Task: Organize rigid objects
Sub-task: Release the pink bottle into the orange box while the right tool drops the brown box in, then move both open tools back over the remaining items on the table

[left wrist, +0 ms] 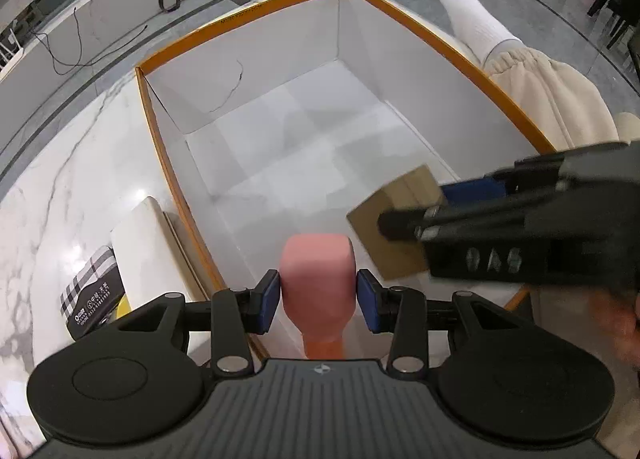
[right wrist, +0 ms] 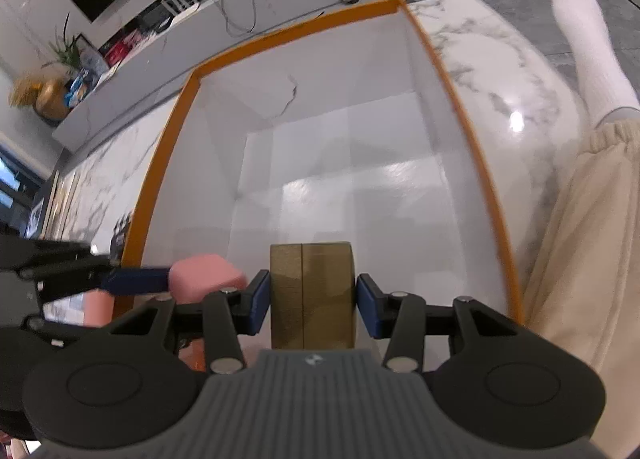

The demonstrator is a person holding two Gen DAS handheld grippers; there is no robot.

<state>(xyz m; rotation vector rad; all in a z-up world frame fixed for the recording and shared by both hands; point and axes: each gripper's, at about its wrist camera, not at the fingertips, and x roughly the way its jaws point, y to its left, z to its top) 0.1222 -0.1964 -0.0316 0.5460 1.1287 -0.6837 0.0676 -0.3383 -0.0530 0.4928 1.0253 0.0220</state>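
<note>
Two grippers, two loads, both poised over the near end of the box! The left gripper has its jaws clamped on a pink bottle-shaped object, blue pads pressing either side. Just beside it, the right gripper grips a small brown carton the same way, jaws closed on its flanks. Beyond them, the orange-rimmed box stands on the marble bench, its white floor bare as far as these views show. So nothing looks stowed yet; both items want lowering and releasing. Outside the left wall lie a checked black packet and a white slab, probably next in line.
</note>
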